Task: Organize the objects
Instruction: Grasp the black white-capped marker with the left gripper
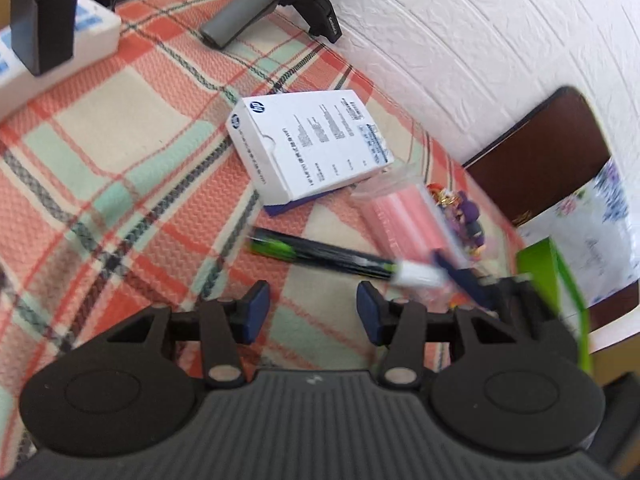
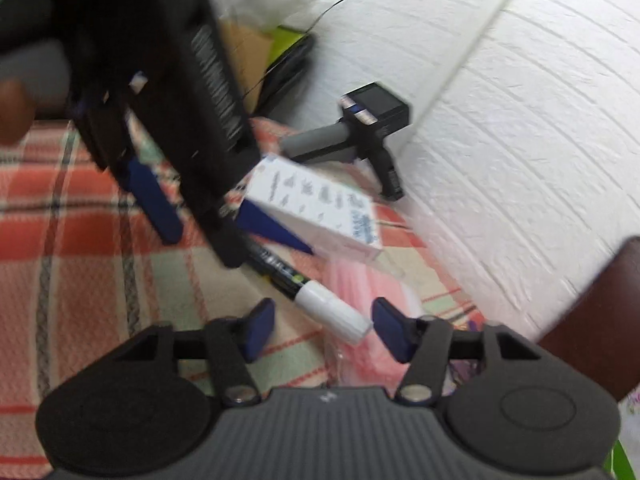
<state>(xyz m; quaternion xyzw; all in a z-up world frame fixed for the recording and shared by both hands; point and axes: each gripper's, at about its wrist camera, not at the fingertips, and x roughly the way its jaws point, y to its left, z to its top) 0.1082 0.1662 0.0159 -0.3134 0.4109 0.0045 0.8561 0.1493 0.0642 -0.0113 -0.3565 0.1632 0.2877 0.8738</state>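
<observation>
Fingers (image 1: pixel 258 312) of both grippers spread, empty; black marker (image 2: pixel 280 270), white cap, on plaid cloth (image 1: pixel 120 140).

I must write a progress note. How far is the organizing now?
Nothing looks sorted yet. In hand: the right tongs, open, are around the marker's white cap; the left tongs are open and empty. Left: the white box, the pink bag and the marker lie loose on the plaid cloth.

purple toy (image 1: pixel 468 216) blurred, half hidden

Bare bench (image 1: pixel 100 152) lies left; the box (image 1: pixel 308 148), marker (image 1: pixel 320 258) and pink bag (image 1: pixel 404 216) crowd the right, near the wall (image 1: pixel 480 60).
</observation>
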